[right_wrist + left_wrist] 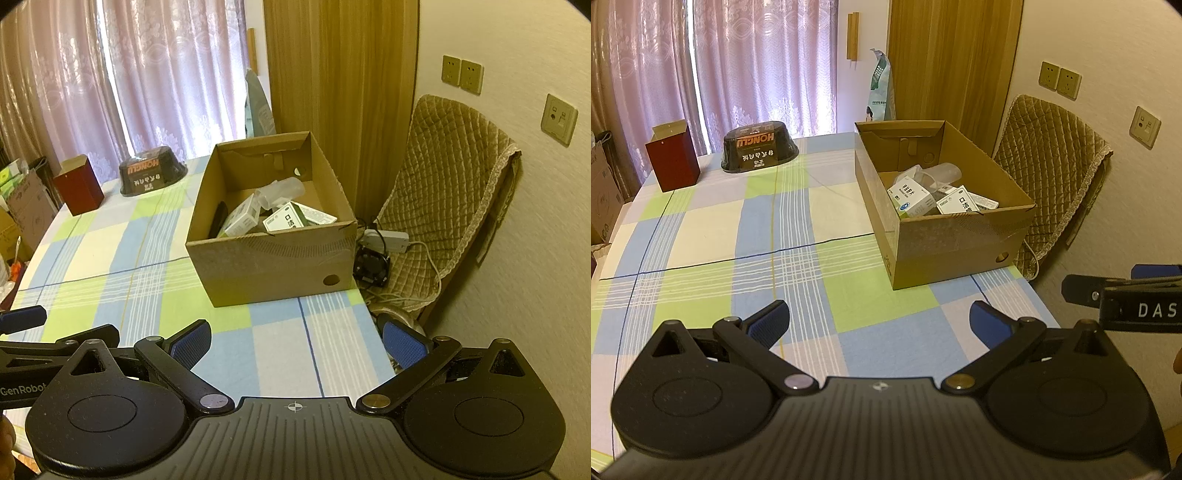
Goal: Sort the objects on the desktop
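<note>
Left wrist view: a table [701,236] covered by a checked cloth is seen before pink curtains [757,66], with a quilted chair [1052,166] against the right wall. An open cardboard box [945,236] is set at the table's far right, long axis running near to far, holding medicine cartons [912,195] and a clear cup [942,173] lying tipped. Left gripper [881,321] and right gripper [295,341] are both held spread and empty.

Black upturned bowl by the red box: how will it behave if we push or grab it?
The black bowl sits upside down on its wide rim, so it probably slides on the tablecloth rather than tipping. Its glossy, sloped sides look wrapped in film, so it may slip from the tongs. It looks like packaged food, likely light. Both tongs, left and right, are open.
</note>
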### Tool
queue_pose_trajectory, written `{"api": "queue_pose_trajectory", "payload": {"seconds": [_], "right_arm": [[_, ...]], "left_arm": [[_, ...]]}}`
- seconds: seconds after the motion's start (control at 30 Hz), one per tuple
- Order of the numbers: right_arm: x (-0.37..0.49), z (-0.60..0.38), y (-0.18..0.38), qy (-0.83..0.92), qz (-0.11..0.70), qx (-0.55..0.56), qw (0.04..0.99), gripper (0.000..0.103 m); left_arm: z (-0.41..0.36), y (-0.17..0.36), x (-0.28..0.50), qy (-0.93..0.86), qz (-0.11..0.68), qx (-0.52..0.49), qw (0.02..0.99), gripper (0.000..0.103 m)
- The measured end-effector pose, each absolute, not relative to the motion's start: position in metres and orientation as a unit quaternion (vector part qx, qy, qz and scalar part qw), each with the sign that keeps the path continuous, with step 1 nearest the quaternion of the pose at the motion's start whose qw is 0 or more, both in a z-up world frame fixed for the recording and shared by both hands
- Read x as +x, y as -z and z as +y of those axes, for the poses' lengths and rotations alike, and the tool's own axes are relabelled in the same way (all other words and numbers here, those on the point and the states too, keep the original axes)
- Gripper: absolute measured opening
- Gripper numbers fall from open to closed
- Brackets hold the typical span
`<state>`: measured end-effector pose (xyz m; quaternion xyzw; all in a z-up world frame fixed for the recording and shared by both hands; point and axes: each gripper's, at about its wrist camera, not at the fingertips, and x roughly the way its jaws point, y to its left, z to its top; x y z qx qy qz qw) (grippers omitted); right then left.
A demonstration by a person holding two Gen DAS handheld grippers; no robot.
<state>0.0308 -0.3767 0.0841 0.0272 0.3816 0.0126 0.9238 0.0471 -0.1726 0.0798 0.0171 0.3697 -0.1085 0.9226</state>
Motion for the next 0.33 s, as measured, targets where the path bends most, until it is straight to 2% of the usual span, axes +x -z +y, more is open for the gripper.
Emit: {"api": "queue_pose_trajectory", "payload": {"seconds": [0.33], "right_arm": [[0.0319, -0.3780, -0.0836, -0.012, 0.383, 0.025, 0.923, 0.102]], "left_arm": [[-0.1713, -0.0800, 0.0462, 0.111, 0.366, 0.010, 0.924, 0.102]]}}
